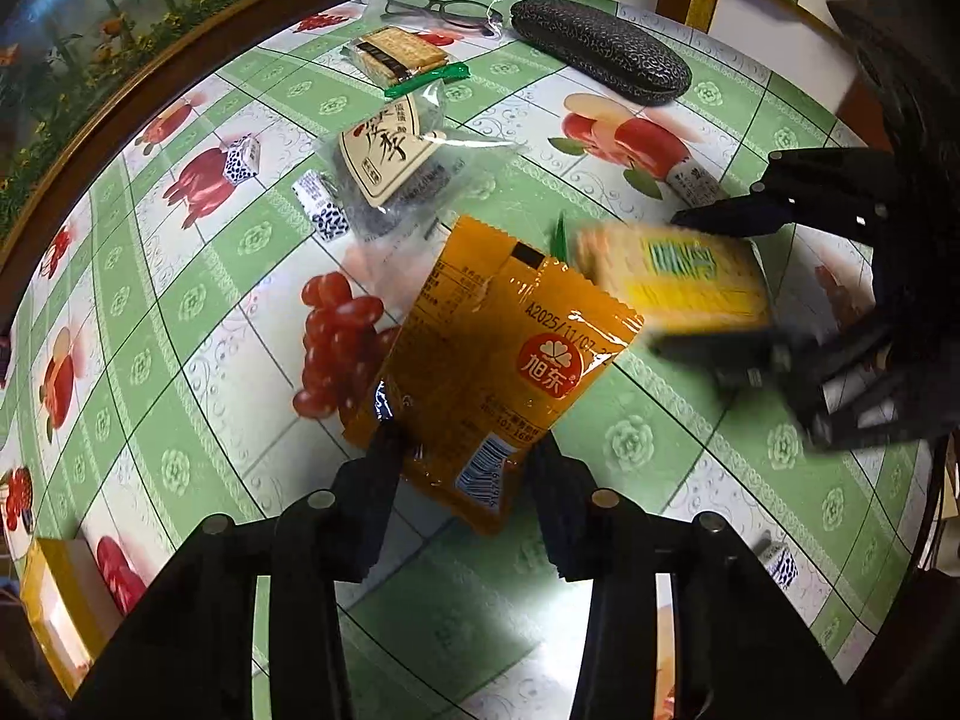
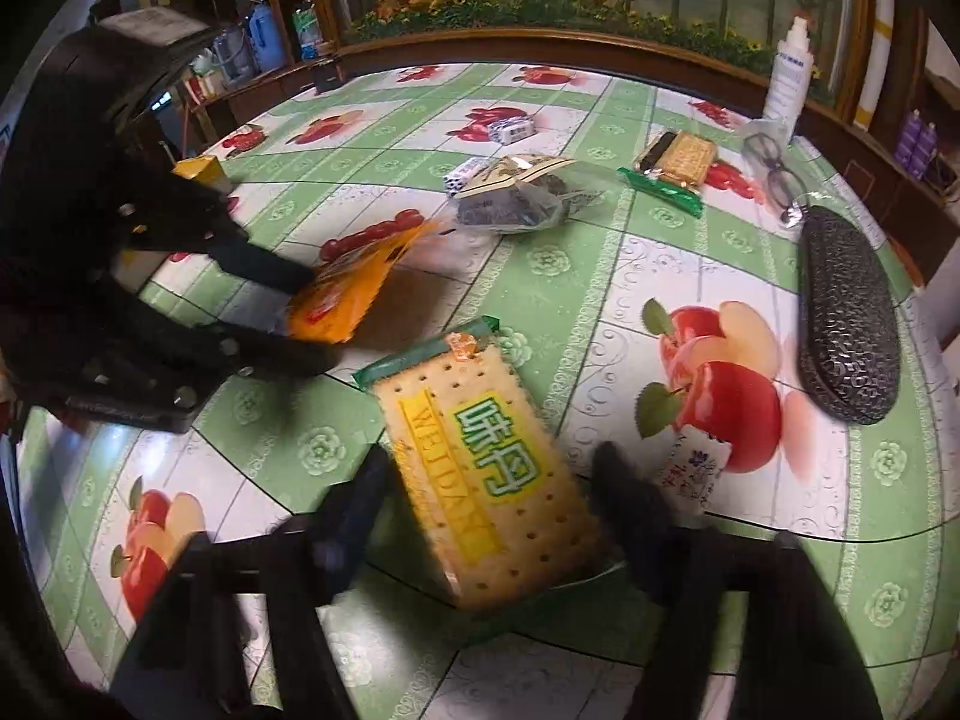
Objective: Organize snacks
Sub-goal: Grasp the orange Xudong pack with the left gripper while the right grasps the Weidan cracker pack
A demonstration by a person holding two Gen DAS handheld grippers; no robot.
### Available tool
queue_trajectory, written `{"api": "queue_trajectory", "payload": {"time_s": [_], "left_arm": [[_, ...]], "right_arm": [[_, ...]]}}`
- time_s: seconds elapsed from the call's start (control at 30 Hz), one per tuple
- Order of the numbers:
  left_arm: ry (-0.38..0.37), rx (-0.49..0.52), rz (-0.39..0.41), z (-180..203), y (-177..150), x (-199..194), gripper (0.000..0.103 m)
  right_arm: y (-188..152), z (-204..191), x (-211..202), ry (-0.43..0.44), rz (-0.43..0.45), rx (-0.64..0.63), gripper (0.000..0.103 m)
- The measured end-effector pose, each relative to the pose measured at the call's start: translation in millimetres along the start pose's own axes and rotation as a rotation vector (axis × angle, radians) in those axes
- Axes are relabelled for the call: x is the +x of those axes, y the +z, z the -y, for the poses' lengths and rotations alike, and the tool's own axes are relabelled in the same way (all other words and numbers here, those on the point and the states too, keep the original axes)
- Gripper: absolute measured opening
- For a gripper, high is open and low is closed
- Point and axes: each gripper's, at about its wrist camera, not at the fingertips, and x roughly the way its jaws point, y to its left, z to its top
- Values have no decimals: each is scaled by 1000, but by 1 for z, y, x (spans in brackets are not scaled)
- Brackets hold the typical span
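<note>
An orange snack packet point(image 1: 480, 354) lies tilted between the fingers of my left gripper point(image 1: 467, 444), whose pads press on its lower end. The right wrist view shows the same grip point(image 2: 318, 321), with one edge of the orange packet point(image 2: 354, 294) raised off the table. My right gripper point(image 2: 495, 480) is shut on a yellow-and-green cracker pack point(image 2: 480, 468), one finger on each long side. From the left wrist view that pack point(image 1: 672, 276) appears blurred between the right gripper's fingers point(image 1: 669, 282).
On the green fruit-print tablecloth point(image 2: 600, 276) lie a clear bag of dark snacks point(image 1: 396, 168), a green-wrapped biscuit pack point(image 1: 399, 57), glasses point(image 1: 438, 9), a dark glasses case point(image 2: 849, 312), small blue-white sweets point(image 1: 243, 159) and a sachet point(image 2: 696, 468). A white bottle point(image 2: 786, 78) stands at the back.
</note>
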Motion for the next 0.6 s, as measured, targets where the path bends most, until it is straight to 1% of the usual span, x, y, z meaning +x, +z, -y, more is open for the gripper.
{"api": "queue_trajectory", "payload": {"time_s": [0.03, 0.2, 0.27, 0.4, 0.47, 0.6], "left_arm": [[-3, -10, 3, 2, -3, -2, 38], [-43, -92, 39, 6, -21, -14, 34], [-57, -129, 59, 7, -30, -20, 34], [-85, -234, 105, 3, -49, -30, 32], [-98, -287, 130, -1, -57, -35, 32], [-89, -383, 187, -6, -77, -49, 32]], "right_arm": [[0, 1, -2, 9, 1, 13, 48], [-6, 4, -7, 34, 7, 59, 48], [-9, 7, -11, 66, 17, 95, 48], [-10, 9, -21, 122, 55, 154, 48], [-10, 6, -25, 135, 62, 163, 48], [-10, -9, -29, 147, 70, 157, 48]]}}
